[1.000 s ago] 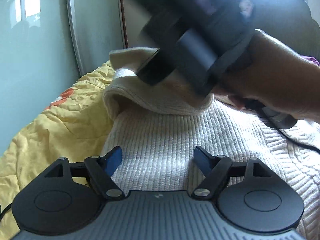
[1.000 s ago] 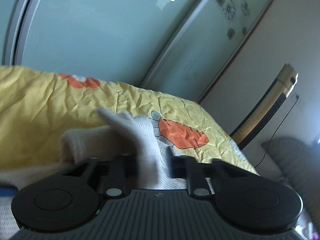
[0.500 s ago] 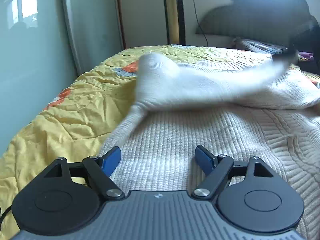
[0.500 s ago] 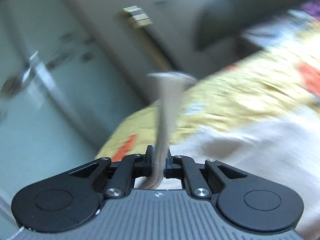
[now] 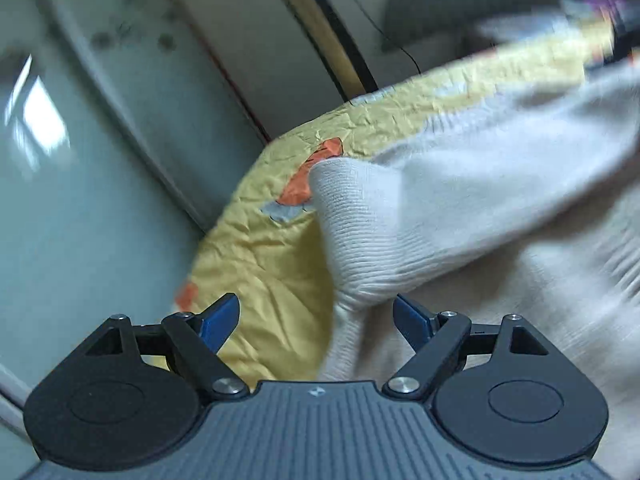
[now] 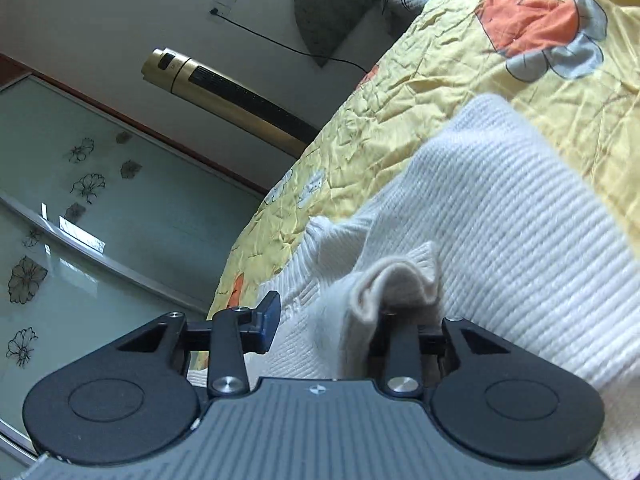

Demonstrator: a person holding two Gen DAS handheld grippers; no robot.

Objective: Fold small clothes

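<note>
A cream ribbed-knit sweater (image 5: 460,200) lies on a yellow bedspread (image 5: 272,264), one sleeve folded across its body. My left gripper (image 5: 314,308) stands open just over the sweater's left edge, where the fold bends, and its blue pads touch nothing. In the right wrist view the sweater (image 6: 500,220) fills the right side. My right gripper (image 6: 336,308) is opening. The sleeve's cuff (image 6: 396,280) is bunched between the jaws and draped over the right finger, hiding it. The left pad stands clear of the cloth.
The bedspread (image 6: 440,80) carries orange and grey flower prints. Beyond the bed's edge stand a gold and black tower fan (image 6: 224,88) and a frosted glass wardrobe door (image 6: 80,200). A dark cushion (image 6: 332,4) leans at the head of the bed.
My right gripper swept the sleeve across the sweater, rolled over, and its jaws parted from the cuff. The left gripper rolled and shifted toward the sweater's left edge.
</note>
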